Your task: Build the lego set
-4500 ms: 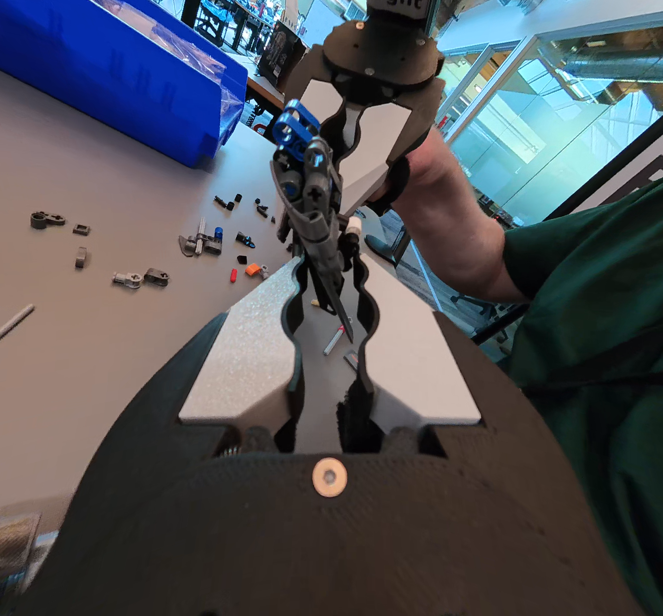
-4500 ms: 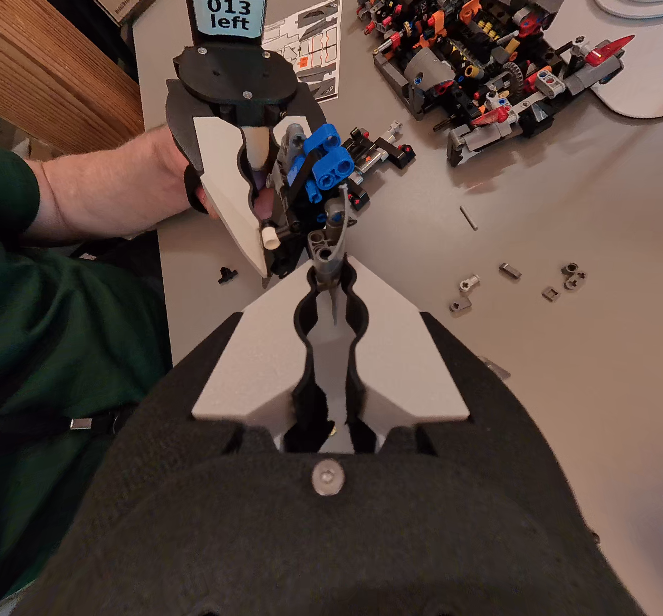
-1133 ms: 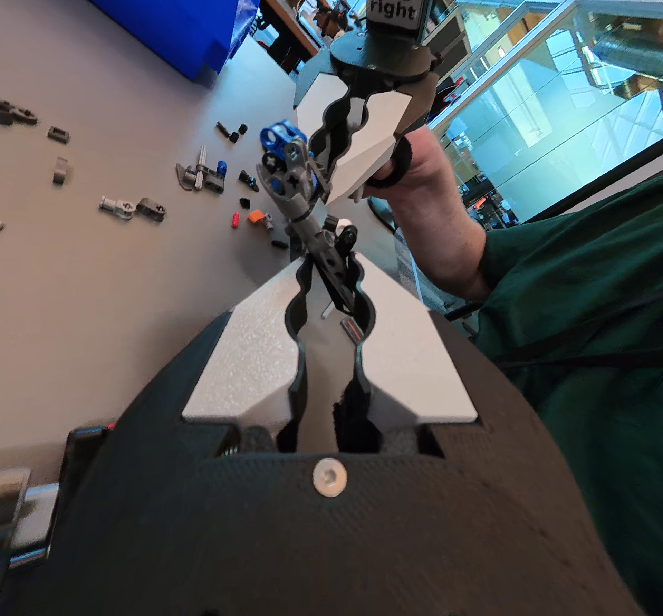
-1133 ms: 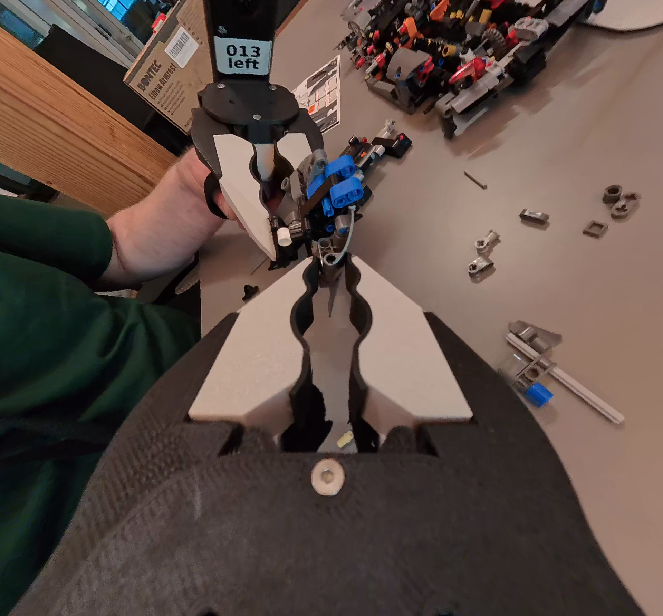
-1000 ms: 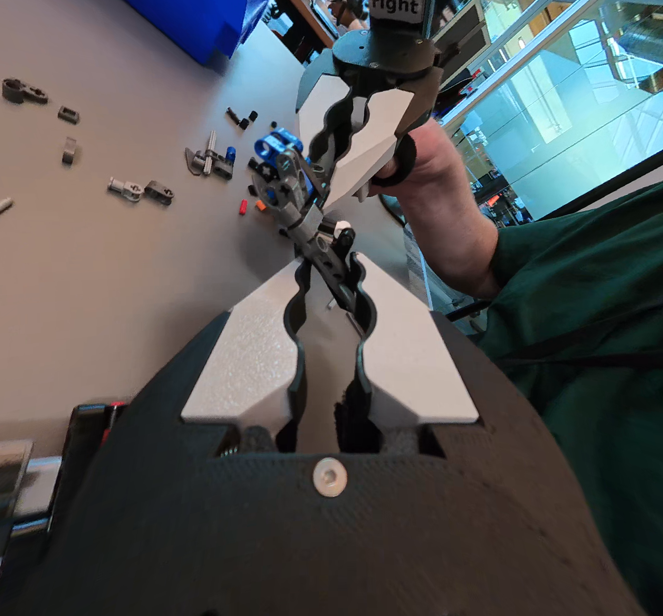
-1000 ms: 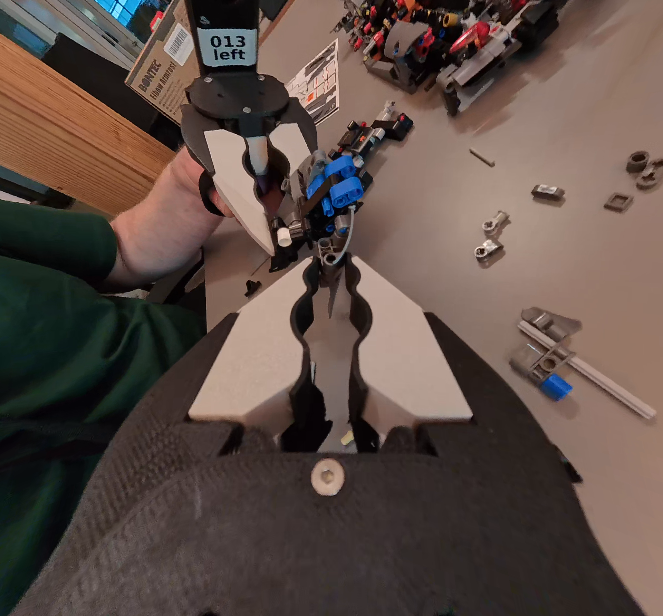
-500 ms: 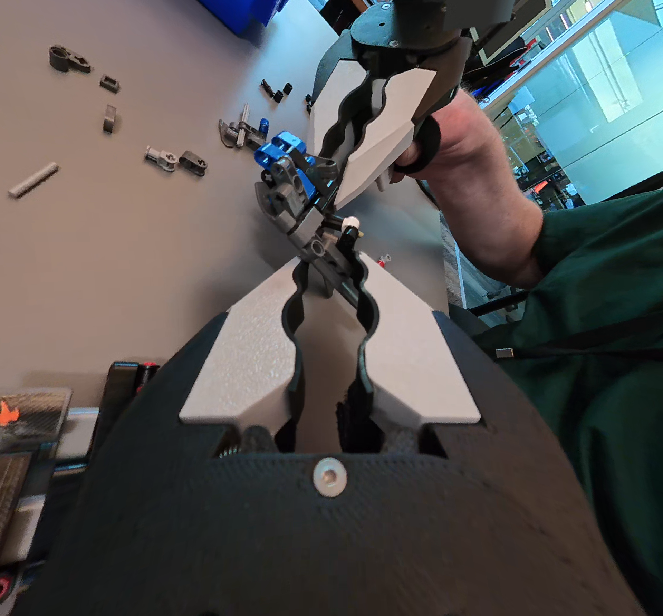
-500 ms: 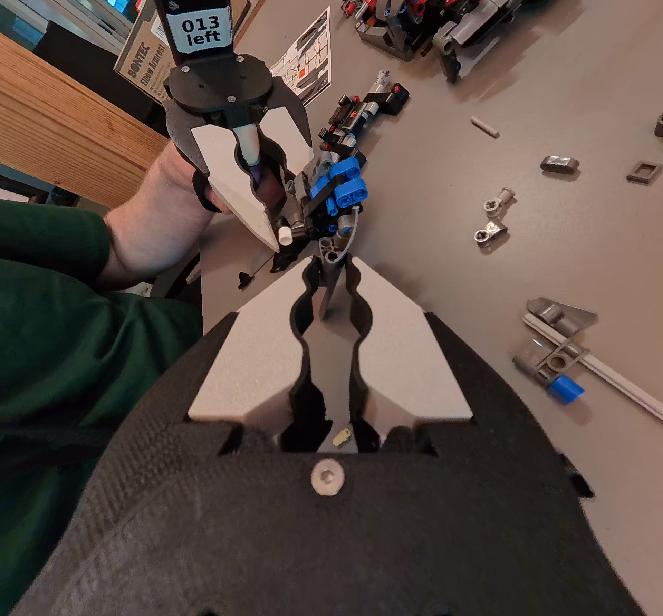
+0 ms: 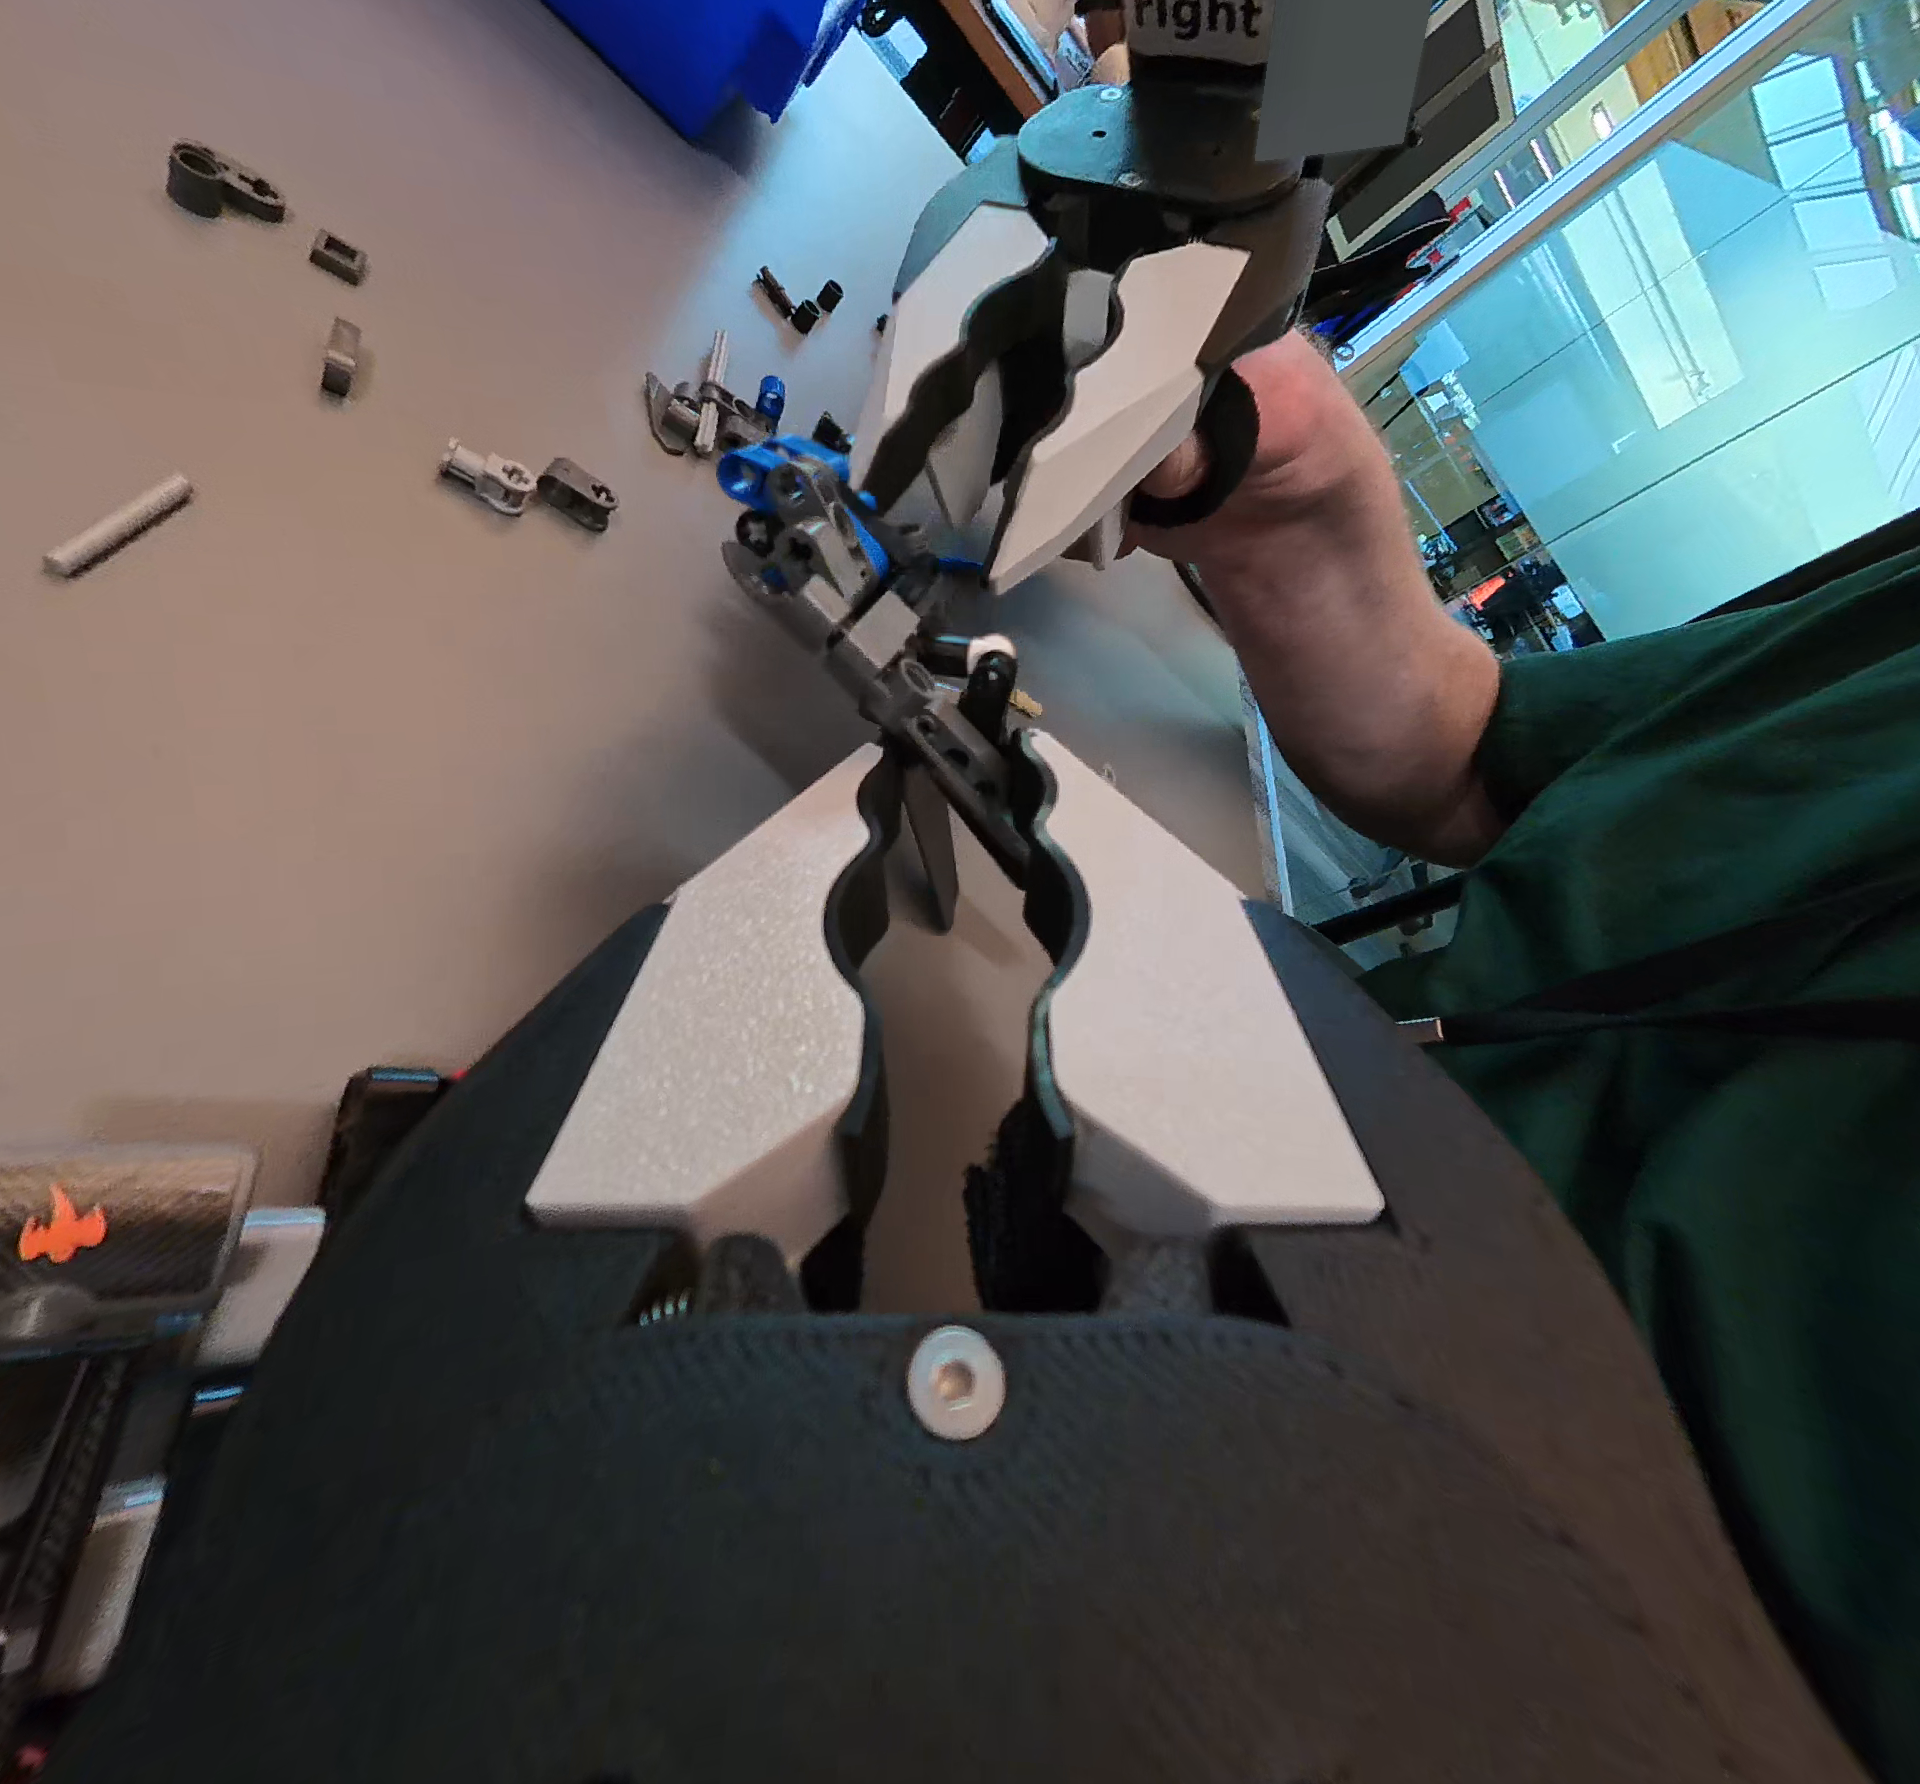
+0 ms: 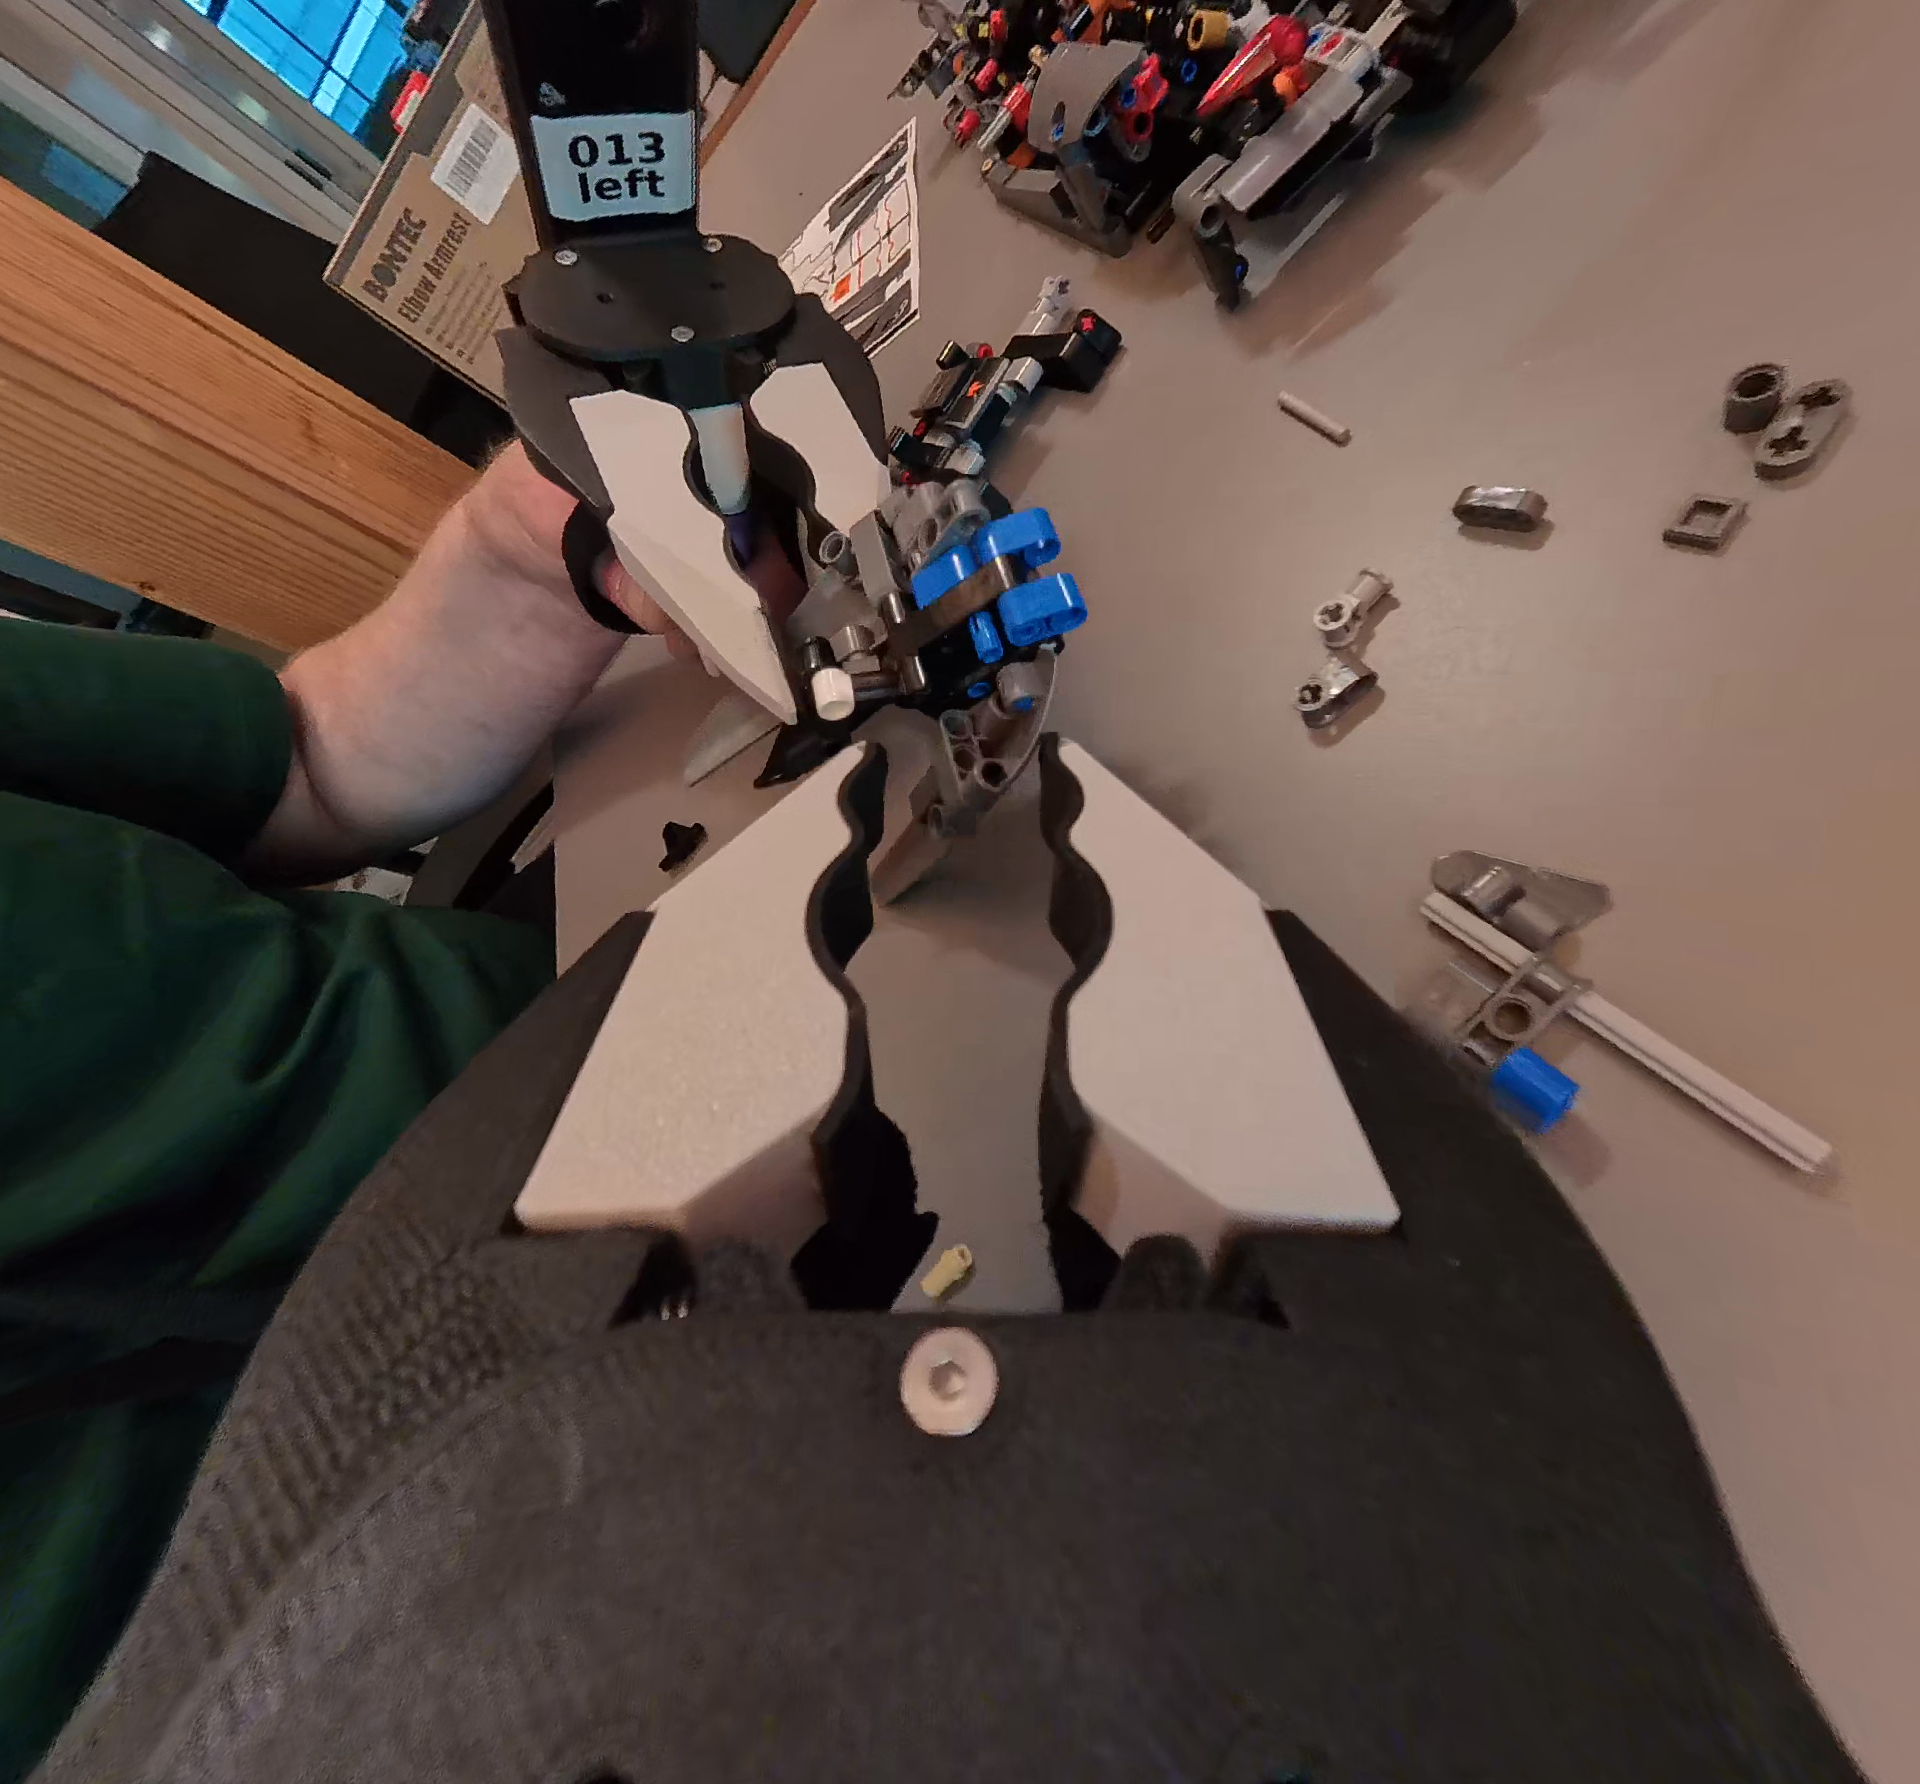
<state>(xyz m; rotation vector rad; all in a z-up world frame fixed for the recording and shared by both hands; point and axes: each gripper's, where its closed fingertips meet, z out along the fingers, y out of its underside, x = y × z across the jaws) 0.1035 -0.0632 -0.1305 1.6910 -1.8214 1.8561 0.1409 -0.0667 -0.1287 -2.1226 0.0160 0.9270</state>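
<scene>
Subassembly (image 9: pixel 831 581) of grey, black and blue lego pieces is sitting just above the frame centre in the left wrist view, off the surface (image 9: pixel 312 747), with its dark lower beam pinched between the jaws of the left gripper (image 9: pixel 951 778); the right gripper (image 9: pixel 935 529) is reaching down from the upper right, its jaws parted around the blue end without clearly pressing on it. It is looking light and rigid, but only friction pins are joining it, so a twist would likely pop pieces loose. In the right wrist view, the subassembly (image 10: pixel 935 633) is lying at the centre, the left gripper (image 10: pixel 790 633) clamping its left side, while the right gripper (image 10: pixel 951 768) is standing open around the curved grey panel at its bottom. The sturdier holds are probably the beams, not the thin panel or the protruding blue connectors.
</scene>
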